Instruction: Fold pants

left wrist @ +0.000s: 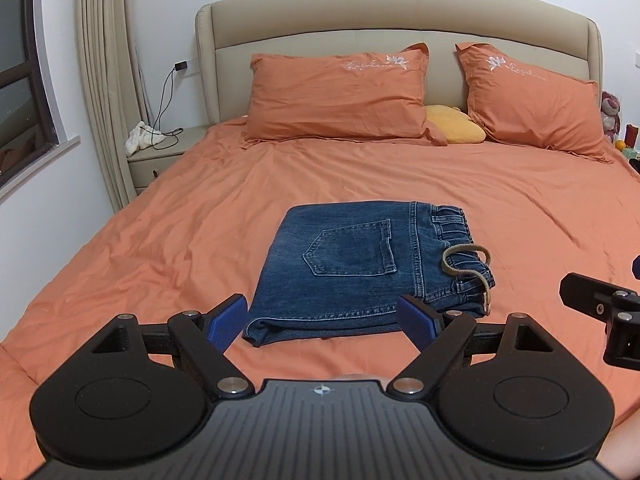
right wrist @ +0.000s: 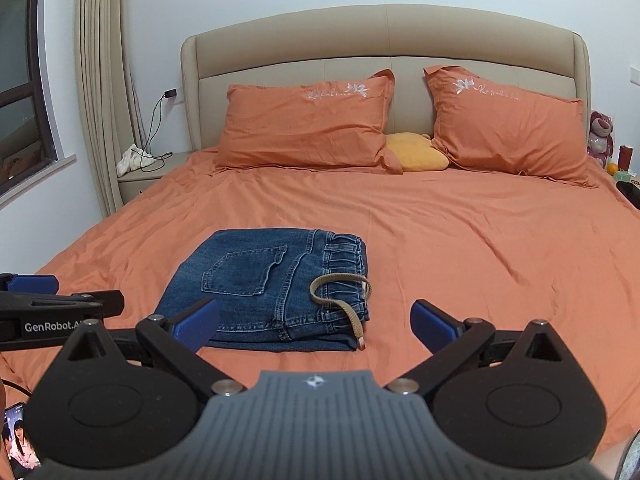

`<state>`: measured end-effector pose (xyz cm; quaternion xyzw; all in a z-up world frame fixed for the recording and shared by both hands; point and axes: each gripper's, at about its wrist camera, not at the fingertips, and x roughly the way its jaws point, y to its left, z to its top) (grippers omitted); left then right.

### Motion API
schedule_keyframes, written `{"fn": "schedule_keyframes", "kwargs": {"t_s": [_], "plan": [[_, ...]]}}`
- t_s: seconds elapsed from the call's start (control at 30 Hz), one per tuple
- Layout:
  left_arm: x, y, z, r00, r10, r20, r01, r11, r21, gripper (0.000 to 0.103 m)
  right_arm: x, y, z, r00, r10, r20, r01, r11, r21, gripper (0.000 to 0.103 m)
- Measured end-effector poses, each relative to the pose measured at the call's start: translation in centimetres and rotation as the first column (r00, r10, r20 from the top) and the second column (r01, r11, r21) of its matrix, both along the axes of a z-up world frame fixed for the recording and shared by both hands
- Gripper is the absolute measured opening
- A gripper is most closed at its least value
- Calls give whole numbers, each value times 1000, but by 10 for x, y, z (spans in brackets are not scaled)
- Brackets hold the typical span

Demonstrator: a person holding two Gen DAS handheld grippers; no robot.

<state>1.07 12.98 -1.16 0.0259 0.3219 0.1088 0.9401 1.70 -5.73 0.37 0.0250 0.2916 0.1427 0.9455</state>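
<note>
An orange-sheeted bed [left wrist: 160, 248] fills both views, with a beige headboard [left wrist: 400, 16] and two orange pillows [left wrist: 336, 96] at the far end and a small yellow cushion [left wrist: 456, 130] between them. A nightstand [left wrist: 160, 152] on the far left carries a white cloth and a charger cable.

The pants [left wrist: 360, 272], blue jeans, lie folded into a compact rectangle near the front middle of the bed, back pocket up, elastic waistband to the right, with a tan drawstring [left wrist: 468, 268] looped over that edge.

The left gripper [left wrist: 324, 322] hovers just short of the jeans' near edge, blue fingers [left wrist: 226, 322] spread wide and grasping nothing. The right gripper [right wrist: 316, 326] sits level beside it, to the right, fingers [right wrist: 434, 324] likewise spread wide and empty, the jeans' near right corner lying between them in view; contact cannot be told.

A phone [right wrist: 16, 440] shows at the near left.
</note>
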Motion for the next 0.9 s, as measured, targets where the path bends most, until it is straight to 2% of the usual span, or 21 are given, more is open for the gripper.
{"fn": "schedule_keyframes", "kwargs": {"t_s": [0.9], "plan": [[-4,1,-1,1000,6,-17,-6,1000,7,99,-3,-4,3,1000,3,11,-3,1000,23,98]]}}
